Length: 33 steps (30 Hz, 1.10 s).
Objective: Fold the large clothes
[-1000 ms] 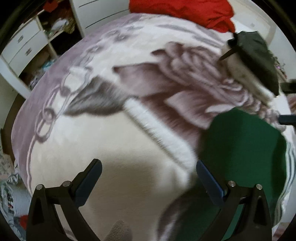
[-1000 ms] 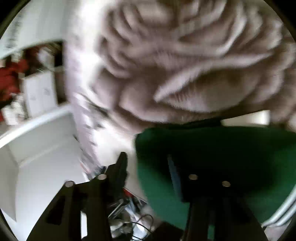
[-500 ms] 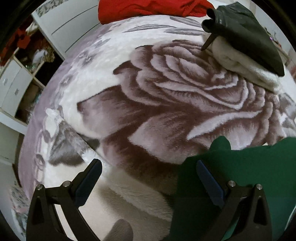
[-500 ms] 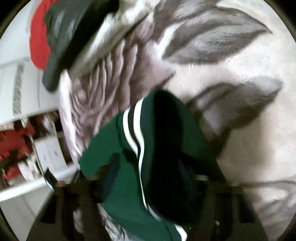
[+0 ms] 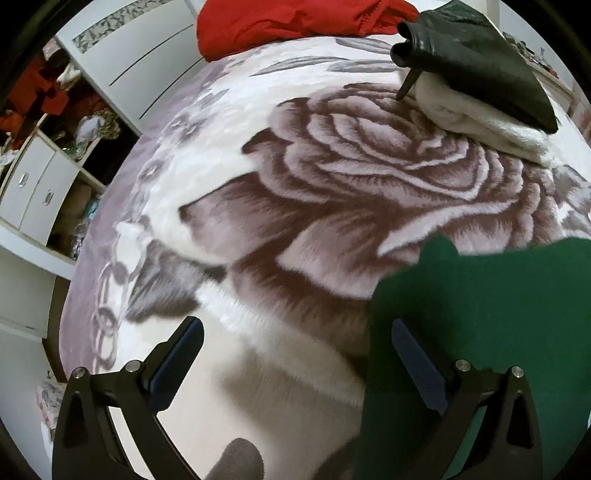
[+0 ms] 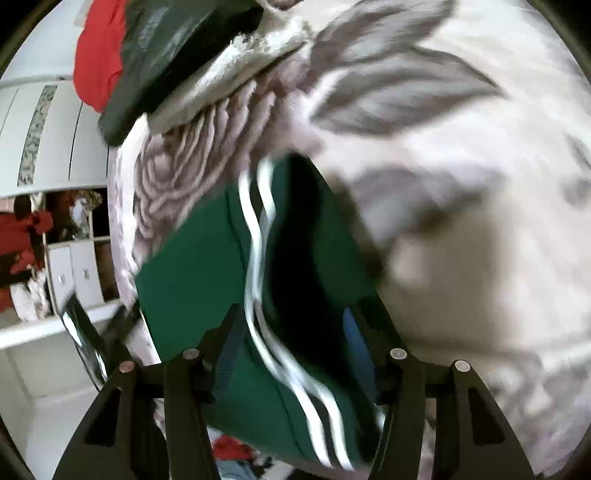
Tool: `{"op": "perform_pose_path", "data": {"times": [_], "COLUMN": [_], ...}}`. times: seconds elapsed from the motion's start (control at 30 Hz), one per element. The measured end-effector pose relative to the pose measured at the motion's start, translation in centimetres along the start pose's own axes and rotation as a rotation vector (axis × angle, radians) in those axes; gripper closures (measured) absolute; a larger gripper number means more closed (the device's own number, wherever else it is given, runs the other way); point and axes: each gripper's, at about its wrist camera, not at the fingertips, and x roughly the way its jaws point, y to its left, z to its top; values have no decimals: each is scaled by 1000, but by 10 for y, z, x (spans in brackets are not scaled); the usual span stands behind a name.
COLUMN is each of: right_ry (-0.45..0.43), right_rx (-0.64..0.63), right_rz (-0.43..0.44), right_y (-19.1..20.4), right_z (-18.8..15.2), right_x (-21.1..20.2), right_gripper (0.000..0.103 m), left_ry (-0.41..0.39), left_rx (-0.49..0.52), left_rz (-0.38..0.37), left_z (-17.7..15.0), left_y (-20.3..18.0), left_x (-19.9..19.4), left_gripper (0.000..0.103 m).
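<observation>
A dark green garment with white stripes (image 6: 192, 266) lies bunched on the rose-patterned blanket (image 6: 480, 184). My right gripper (image 6: 293, 317) points down over it. Its jaws are opening, and a fold of the striped cloth sits between them without the pads pressing on it. In the left wrist view the same green garment (image 5: 498, 295) fills the lower right. My left gripper (image 5: 297, 325) hangs open and wide above the blanket (image 5: 332, 166). Its right finger (image 5: 413, 354) is over the garment's left edge, and nothing is gripped.
A black garment (image 5: 472, 55) rests on a folded white one (image 5: 480, 122) at the far right of the bed. A red garment (image 5: 288, 22) lies at the far edge. White drawers (image 5: 37, 192) and a white wardrobe (image 5: 140, 66) stand to the left.
The right gripper swept across the bed with the green garment, from the rose towards the grey leaves, and its jaws now stand apart. The left gripper shifted towards the garment's edge.
</observation>
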Motion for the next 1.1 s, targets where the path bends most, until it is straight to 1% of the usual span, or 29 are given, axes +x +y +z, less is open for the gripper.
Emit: {"op": "perform_pose_path", "data": {"times": [0.03,0.1,0.13,0.17,0.2,0.27,0.3,0.33,0.37,0.4,0.43,0.47,0.5,0.53,0.57,0.6,0.63,0.7,0.73,0.77,0.8,0.83,0.87,0.9,0.93,1.0,1.03,1.07,1.1], "right_ry": [23,95,140,163,162,87,45,20,11,-3,-5,3,16,28,29,7,-37,-55,-45,-28,-16,-5,6,17,-33,-82,-108,-128,-145], "right_rx": [24,111,173,206,250,305,329,342,325,300,270,252,235,251,277,318,359,379,388,399,425,453,455,454,466,434,407,391,369], "right_rz": [-9,-29,14,44,65,106,139,128,123,120,80,59,43,58,92,158,209,195,222,245,274,322,350,356,324,254,214,191,159], "right_y": [-10,-32,-46,-53,-63,-72,-76,-75,-71,-66,-60,-60,-60,-64,-66,-76,-84,-90,-92,-95,-93,-94,-98,-97,-95,-84,-78,-73,-68], "right_z": [-21,-60,-82,-93,-105,-110,-111,-111,-111,-111,-112,-113,-114,-116,-117,-121,-130,-140,-146,-150,-152,-154,-147,-143,-141,-142,-146,-151,-157], "right_x": [-1,7,18,25,34,40,41,43,43,41,38,35,33,32,31,23,13,5,9,13,27,42,54,68,72,69,60,52,41], "right_gripper": [43,43,43,43,43,43,48,56,65,67,67,67,61,58,58,57,53,47,44,44,41,36,36,37,57,75,81,84,98], "left_ry": [-9,-18,-16,-8,-1,21,33,45,59,72,76,76,75,70,68,70,70,61,61,66,71,79,85,85,86,94,83,76,78], "left_rx": [-3,-2,-1,0,0,-9,-9,-7,-3,-1,-4,-10,-23,-41,-58,-78,-100,-137,-144,-140,-133,-120,-105,-94,-80,-39,-26,-15,-4], "left_rz": [9,35,48,62,70,78,82,88,92,96,100,106,111,112,110,110,109,93,88,87,88,92,96,97,98,125,136,140,129], "left_z": [-8,-24,-33,-43,-48,-65,-71,-77,-82,-86,-90,-93,-95,-97,-98,-100,-101,-104,-105,-105,-106,-107,-107,-108,-108,-109,-110,-111,-112], "left_y": [2,3,4,3,4,3,2,1,0,-1,-1,1,3,6,9,12,14,17,17,15,12,8,3,0,-3,-13,-16,-18,-22], "left_x": [-7,-19,-24,-28,-30,-35,-35,-34,-33,-32,-32,-34,-36,-40,-43,-46,-49,-56,-57,-57,-56,-54,-52,-51,-49,-46,-46,-47,-47], "left_gripper": [0,0,0,0,0,0,0,0,0,0,0,0,0,0,0,0,0,0,0,0,0,0,0,0,0,0,0,0,0]}}
